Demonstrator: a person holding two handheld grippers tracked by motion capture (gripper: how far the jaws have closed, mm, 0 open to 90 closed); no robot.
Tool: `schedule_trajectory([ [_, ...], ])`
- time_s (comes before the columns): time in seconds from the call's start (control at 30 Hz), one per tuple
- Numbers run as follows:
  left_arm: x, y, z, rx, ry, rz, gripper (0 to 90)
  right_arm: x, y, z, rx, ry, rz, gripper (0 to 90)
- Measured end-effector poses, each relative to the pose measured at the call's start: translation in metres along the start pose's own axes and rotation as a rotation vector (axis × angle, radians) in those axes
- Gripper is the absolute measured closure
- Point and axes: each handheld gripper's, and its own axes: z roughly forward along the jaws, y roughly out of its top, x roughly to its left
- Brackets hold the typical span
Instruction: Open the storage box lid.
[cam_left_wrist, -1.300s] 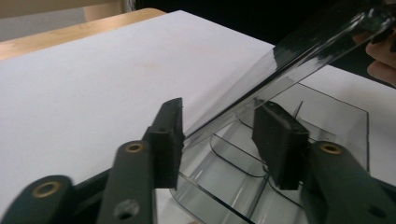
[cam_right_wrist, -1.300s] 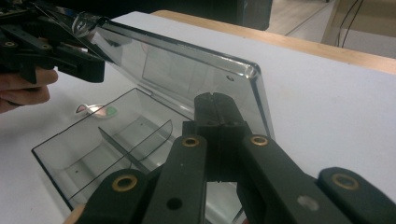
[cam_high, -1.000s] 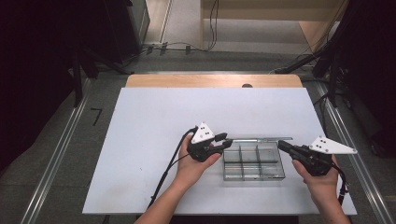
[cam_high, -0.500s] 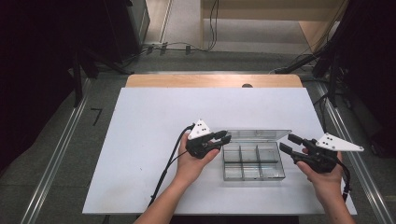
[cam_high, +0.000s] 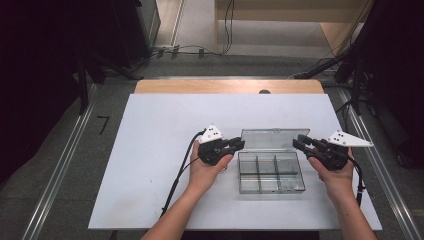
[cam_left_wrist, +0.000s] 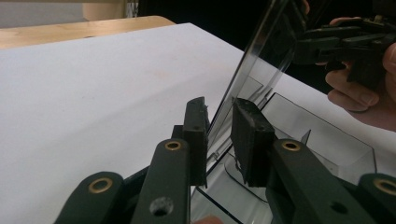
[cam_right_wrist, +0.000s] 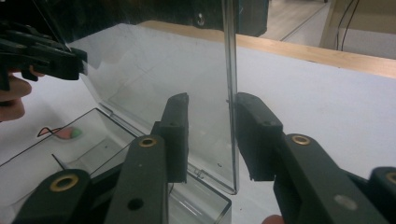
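One camera hangs above my side of the bench (cam_high: 165, 130), looking forward and down over my forearms. My left gripper (cam_left_wrist: 219, 135) carries a close camera looking along its fingers (cam_left_wrist: 196, 126) at the clear compartment box's raised lid (cam_left_wrist: 261, 51). My right gripper (cam_right_wrist: 210, 135) does likewise from the opposite side; both share that lid.

This looks like a lab or recording room. A white worktop (cam_high: 165, 150) stands on grey floor (cam_high: 60, 175) between metal rails (cam_high: 65, 155). Cables (cam_high: 185, 50) trail past dark stands (cam_high: 85, 75) behind.
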Motion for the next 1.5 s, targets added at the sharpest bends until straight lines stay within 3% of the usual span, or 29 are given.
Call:
schedule_trajectory([
  [0.4, 0.010, 0.002, 0.008, 0.010, 0.026, -0.060, 78.4, -0.010, -0.005, 0.014, 0.002, -0.032, 0.077, 70.8],
  [0.67, 0.015, 0.000, 0.014, 0.027, 0.026, -0.093, 79.1, -0.016, -0.008, 0.021, 0.000, -0.025, 0.115, 70.8],
  [0.97, 0.019, -0.003, 0.018, 0.039, 0.030, -0.124, 78.7, -0.017, -0.011, 0.026, 0.014, -0.031, 0.132, 68.2],
  [1.5, 0.025, -0.008, 0.024, 0.083, 0.041, -0.182, 71.7, -0.020, -0.018, 0.036, 0.087, -0.029, 0.172, 58.7],
])
